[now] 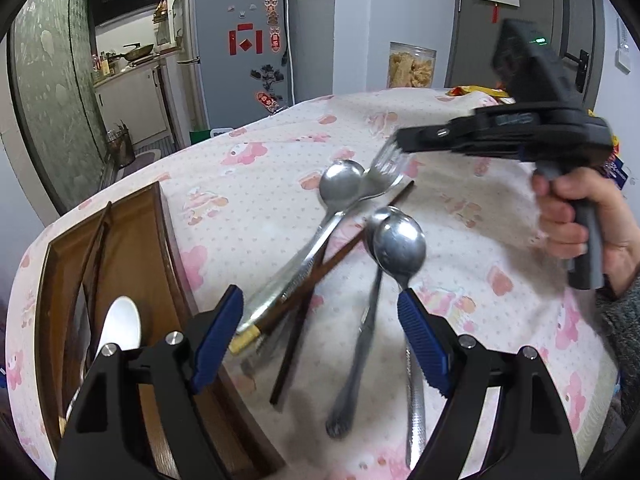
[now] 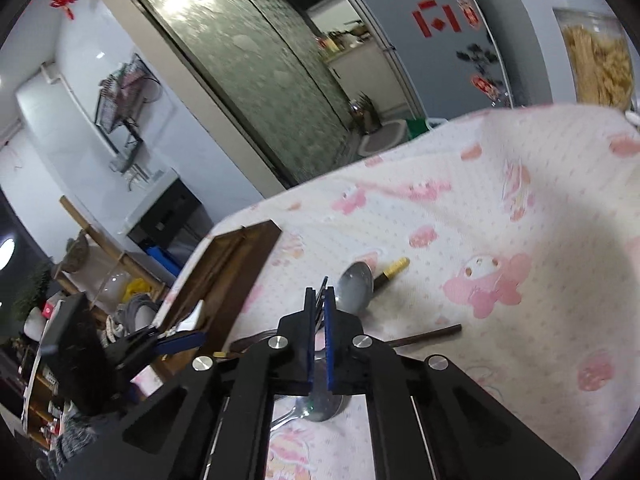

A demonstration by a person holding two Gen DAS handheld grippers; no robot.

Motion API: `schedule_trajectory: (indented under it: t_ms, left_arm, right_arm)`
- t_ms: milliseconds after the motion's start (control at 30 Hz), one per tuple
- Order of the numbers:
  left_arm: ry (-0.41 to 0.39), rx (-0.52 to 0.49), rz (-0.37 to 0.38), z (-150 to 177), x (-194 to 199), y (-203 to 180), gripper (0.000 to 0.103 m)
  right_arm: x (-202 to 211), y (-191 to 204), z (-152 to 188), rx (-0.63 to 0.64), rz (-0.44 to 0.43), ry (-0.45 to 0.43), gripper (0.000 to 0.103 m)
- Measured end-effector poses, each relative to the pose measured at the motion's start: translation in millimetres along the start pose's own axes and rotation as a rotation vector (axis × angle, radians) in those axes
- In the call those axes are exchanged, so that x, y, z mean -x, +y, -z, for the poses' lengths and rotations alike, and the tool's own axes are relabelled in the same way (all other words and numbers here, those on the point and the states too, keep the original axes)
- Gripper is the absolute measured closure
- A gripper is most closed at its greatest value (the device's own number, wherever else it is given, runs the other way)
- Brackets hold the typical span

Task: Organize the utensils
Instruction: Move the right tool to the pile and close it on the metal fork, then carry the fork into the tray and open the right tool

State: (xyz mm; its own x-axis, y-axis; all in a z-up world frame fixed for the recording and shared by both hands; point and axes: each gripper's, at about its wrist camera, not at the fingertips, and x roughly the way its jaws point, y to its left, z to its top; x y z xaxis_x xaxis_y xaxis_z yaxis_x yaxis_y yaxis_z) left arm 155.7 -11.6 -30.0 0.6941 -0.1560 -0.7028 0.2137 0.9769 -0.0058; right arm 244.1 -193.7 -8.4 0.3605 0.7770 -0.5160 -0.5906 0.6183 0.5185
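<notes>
Pink-patterned cloth covers the table, with spoons and chopsticks piled beside a wooden tray. Left gripper hangs wide over them; right gripper is pinched onto a fork

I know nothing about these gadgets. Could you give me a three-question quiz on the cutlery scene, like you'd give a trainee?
1. True or false: the right tool is shut on the silver metal fork.
2. Where does the white ceramic spoon lie? A) in the brown wooden tray B) on the pink patterned cloth C) in a glass jar
3. Fill in: the left tool's jaws stand ____.
Key: 1 true; 2 A; 3 open.
</notes>
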Motion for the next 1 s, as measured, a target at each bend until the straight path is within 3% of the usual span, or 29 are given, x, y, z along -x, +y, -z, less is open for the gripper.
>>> schedule_trajectory:
  t_ms: [100, 467, 533, 600, 833, 1000]
  left_arm:
    - [0.015, -0.012, -0.001, -5, -10, -1, 0.026]
    - [0.047, -0.036, -0.013, -22, -49, -16, 0.031]
    - [0.051, -0.041, -0.009, -25, -55, -18, 0.043]
    - [0.066, -0.042, 0.002, -28, -60, -19, 0.068]
    - [0.052, -0.093, -0.01, -34, -54, -32, 0.077]
    - [0.015, -0.094, 0.001, -40, -28, -34, 0.08]
  right_arm:
    - [11, -2, -2, 0.001, -0.038, 0.0, 0.101]
    - [35, -20, 6, -0.043, -0.127, 0.011, 0.101]
    - [40, -21, 7, -0.05, -0.147, 0.005, 0.1]
    - [44, -20, 8, -0.046, -0.144, 0.002, 0.1]
    - [54, -21, 1, -0.058, -0.133, -0.014, 0.1]
    - [62, -6, -11, -0.035, -0.131, -0.027, 0.101]
